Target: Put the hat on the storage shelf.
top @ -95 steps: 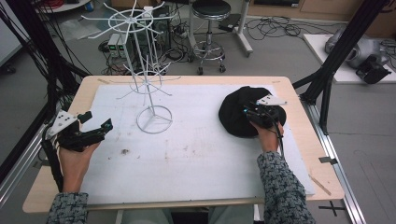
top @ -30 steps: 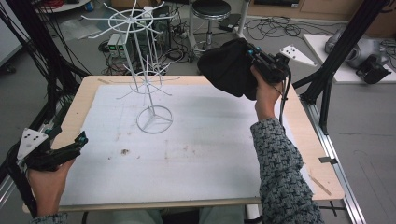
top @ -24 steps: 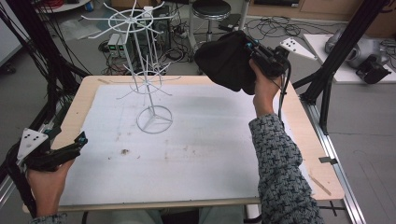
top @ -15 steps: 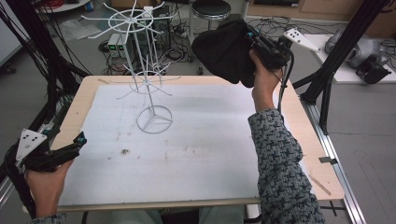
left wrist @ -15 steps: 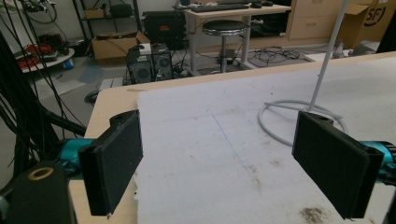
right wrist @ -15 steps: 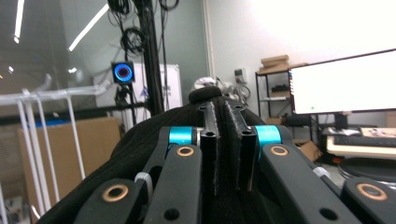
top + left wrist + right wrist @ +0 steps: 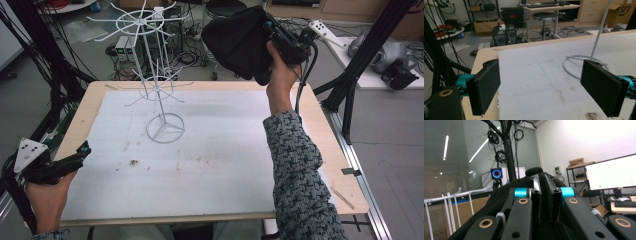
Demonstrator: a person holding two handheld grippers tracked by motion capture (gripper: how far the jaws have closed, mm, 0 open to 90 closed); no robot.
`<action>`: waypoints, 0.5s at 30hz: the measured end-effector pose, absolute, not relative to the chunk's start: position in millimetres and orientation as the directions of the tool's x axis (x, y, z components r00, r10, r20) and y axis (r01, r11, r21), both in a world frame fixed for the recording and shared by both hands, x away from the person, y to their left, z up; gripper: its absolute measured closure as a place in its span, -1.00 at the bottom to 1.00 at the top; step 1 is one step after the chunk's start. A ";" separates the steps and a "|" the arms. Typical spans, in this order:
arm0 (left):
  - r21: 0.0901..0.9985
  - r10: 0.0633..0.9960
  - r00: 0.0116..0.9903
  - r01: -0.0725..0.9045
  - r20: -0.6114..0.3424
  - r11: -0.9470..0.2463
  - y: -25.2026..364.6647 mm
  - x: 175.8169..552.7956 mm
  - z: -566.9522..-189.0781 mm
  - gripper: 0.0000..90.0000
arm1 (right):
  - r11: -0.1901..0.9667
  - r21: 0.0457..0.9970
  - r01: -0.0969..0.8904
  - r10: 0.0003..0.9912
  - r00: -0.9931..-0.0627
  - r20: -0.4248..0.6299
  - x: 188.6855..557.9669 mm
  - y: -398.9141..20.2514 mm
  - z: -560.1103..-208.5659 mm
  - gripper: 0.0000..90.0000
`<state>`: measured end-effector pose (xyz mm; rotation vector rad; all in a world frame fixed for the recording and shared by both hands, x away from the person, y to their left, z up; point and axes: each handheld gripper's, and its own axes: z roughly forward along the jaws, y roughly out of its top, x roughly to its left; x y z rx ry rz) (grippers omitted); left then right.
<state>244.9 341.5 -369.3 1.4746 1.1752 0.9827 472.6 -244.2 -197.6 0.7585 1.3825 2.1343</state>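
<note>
Right tool [image 7: 274,31] clamped on a black cap [image 7: 239,41], fabric pinched between the closed jaws in the right gripper view [image 7: 544,202]. Held high above the counter's [image 7: 320,125] far edge, level with the top arms of the white wire rack [image 7: 150,35], probably so the cap could go onto a hook. Cap well apart from the rack, off to its right. Left tool [image 7: 80,152] parked low at the counter's near left corner, jaws spread wide and empty [image 7: 541,87], likely kept clear of the work.
</note>
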 end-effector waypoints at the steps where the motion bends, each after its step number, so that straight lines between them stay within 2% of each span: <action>1: 0.979 0.978 0.207 0.193 0.020 -0.061 341.5 244.9 -369.3 -0.63 | -0.366 0.924 -0.106 0.661 -0.729 0.178 472.6 -242.4 -195.0 0.89; 15: 0.982 0.979 0.204 0.180 0.013 -0.050 344.4 241.4 -366.9 -0.63 | -0.437 0.886 -0.157 0.632 -0.754 0.178 466.8 -230.6 -162.5 0.89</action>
